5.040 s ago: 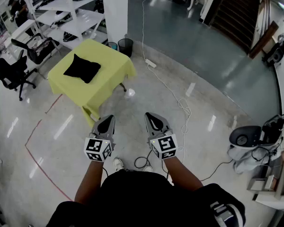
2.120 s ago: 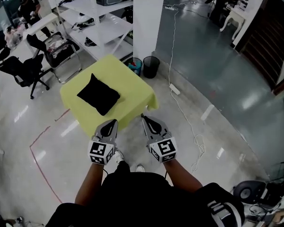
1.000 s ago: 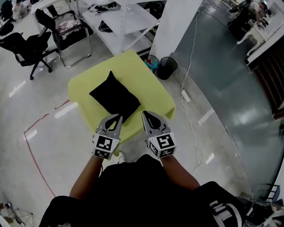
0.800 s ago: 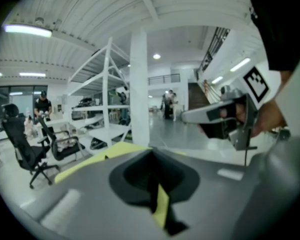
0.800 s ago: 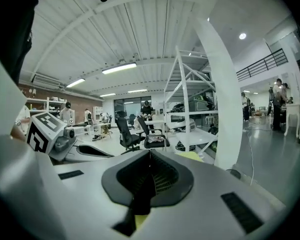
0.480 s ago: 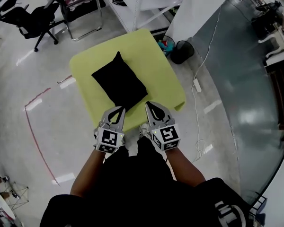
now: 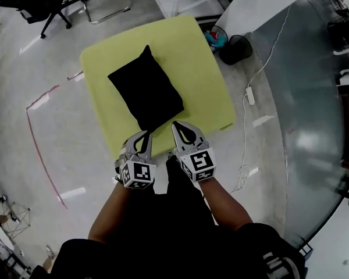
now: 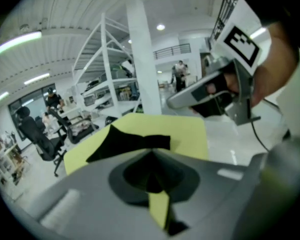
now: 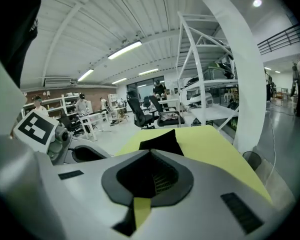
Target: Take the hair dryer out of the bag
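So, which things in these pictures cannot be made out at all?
- Hair dryer: seen in no view; the black bag is opaque, so its contents are hidden.
- Bag's opening: too small in the head view; in the left gripper view the left gripper, tongs shut, covers its near end.
- Table legs: head view, hidden under the tabletop.

The soft black fabric bag (image 7: 145, 95) just ahead of both claws shows only its outside; what it holds cannot be seen. In the left gripper view, which is blurred, the grey left claw (image 8: 151, 151) hides the bag's near end. The grey right claw (image 9: 151, 152) covers that end in its own view. Far beyond the claws, a black office chair (image 7: 46, 7) is cut off by the head view's top edge.
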`<state>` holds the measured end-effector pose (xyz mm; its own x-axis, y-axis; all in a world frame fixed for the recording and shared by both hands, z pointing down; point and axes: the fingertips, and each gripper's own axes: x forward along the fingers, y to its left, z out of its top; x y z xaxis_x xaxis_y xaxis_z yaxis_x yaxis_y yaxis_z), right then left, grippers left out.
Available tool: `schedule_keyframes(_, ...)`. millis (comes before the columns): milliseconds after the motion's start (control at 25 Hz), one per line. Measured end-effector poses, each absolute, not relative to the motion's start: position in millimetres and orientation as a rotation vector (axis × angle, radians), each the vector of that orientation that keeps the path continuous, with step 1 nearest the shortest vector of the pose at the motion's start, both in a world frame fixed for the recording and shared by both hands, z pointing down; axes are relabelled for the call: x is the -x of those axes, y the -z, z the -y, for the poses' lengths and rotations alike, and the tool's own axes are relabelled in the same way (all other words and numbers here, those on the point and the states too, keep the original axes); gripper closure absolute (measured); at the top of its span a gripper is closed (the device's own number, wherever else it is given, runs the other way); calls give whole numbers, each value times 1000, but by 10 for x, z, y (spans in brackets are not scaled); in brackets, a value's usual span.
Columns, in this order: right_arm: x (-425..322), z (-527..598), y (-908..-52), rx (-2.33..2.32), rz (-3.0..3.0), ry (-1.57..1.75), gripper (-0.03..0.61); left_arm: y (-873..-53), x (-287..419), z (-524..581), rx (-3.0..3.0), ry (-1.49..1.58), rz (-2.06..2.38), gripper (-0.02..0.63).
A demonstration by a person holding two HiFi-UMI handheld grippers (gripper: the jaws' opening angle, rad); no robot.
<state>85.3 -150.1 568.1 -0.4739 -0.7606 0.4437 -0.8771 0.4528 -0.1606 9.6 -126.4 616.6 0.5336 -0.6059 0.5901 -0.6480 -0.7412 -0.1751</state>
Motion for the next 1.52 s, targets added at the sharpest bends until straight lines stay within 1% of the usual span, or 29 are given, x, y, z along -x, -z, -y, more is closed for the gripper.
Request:
schedule_keyframes(40,-866,1513,-5753,-1387,2395,-545,572,-6254,-98,1275,-2684,-1038,1113,596)
schedule_keyframes(80,-878,1526,-5820,-1377,2391,-555,572,-6340,-104,1290,-2672,-1080,1118,543)
schedule_keyframes(200,-895,1522,-6000,-1346,2380,-592,572,-6589,-116,1315,-2639,-1216,1121,439)
schedule_keyframes(360,-887,1493,-6179,-1304,2368,-628,572,-6877,-143,1351,-2609,-1379,1108,369)
schedule_keyframes(520,-849,1487,-6301,-1259,2370,-653,572,-7127,-191,1390,-2615,-1540,1063,348)
schedule_keyframes(720,-885,1488,-6432,-1234,2363,-681,572,-7293,-223,1496,-2612,-1677,1048,351)
schedule_keyframes(800,-904,1481,-6478,-1228,2360,-688,572,-7264,-210,1548,-2597,-1648,1080,377)
schedule_keyframes(840,-911,1474,-6497,-1225,2359,-690,572,-7229,-199,1571,-2591,-1621,1099,403)
schedule_keyframes(920,-918,1458,-6528,-1220,2359,-695,572,-7136,-177,1611,-2583,-1562,1137,478)
schedule_keyframes(1000,-913,1446,-6559,-1210,2357,-699,572,-7044,-154,1657,-2574,-1505,1167,589)
schedule_keyframes(1320,-733,1421,-6696,-1114,2362,-697,572,-6736,-136,1872,-2470,-1194,1097,598)
schedule_keyframes(1520,-488,1492,-6787,-1008,2383,-643,572,-6598,-79,2038,-2439,-1081,1115,598)
